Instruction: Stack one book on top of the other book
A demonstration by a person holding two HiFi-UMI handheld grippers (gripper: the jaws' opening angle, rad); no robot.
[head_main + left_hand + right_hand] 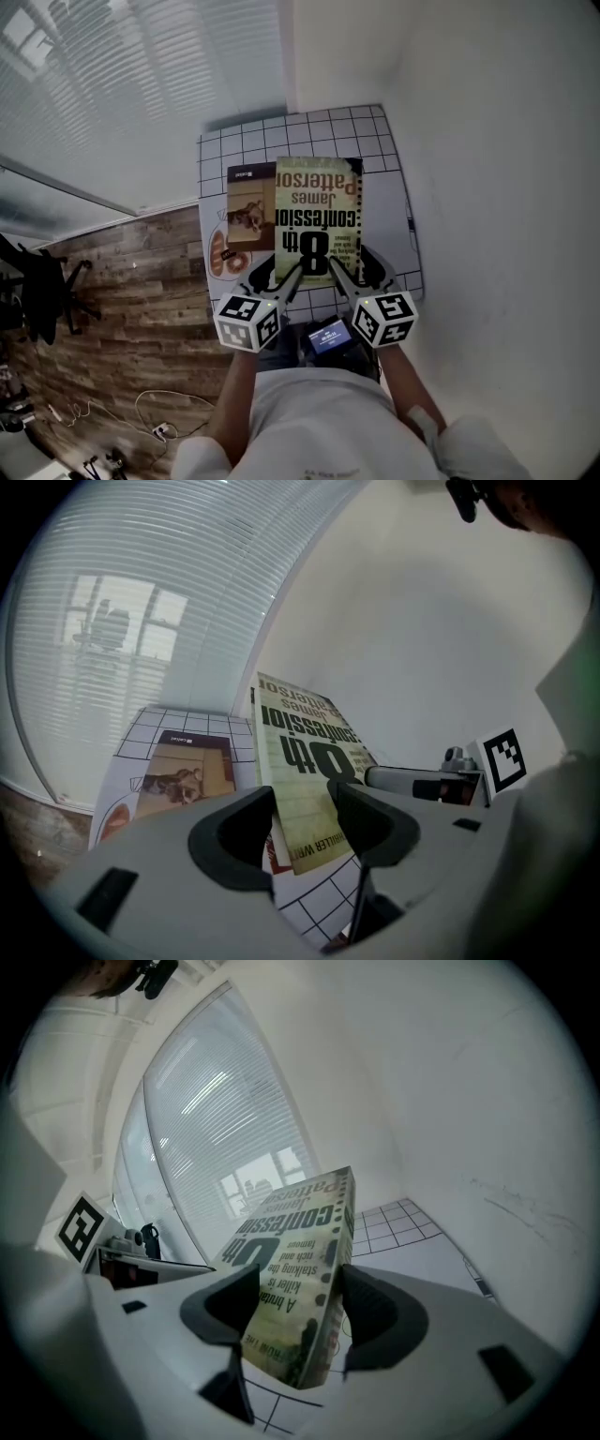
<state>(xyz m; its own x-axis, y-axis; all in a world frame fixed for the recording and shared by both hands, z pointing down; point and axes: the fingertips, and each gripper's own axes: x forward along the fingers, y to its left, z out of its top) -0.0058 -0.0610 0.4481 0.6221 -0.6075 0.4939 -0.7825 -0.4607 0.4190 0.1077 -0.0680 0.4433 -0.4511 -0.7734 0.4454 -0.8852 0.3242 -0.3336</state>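
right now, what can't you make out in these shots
- The brown book: right part covered by the green book, head view.
- Gap between the books: unseen from above in head view; the left tongs block it in left gripper view.
- A red shape: partly under the brown book, too small to name, head view.
- The screen: text too small, head view.

Place: office-type room
Far left: glass wall with blinds [141, 94]
Left: black chair [39, 286], wood-plank floor [141, 272]
Right: white wall [497, 141]
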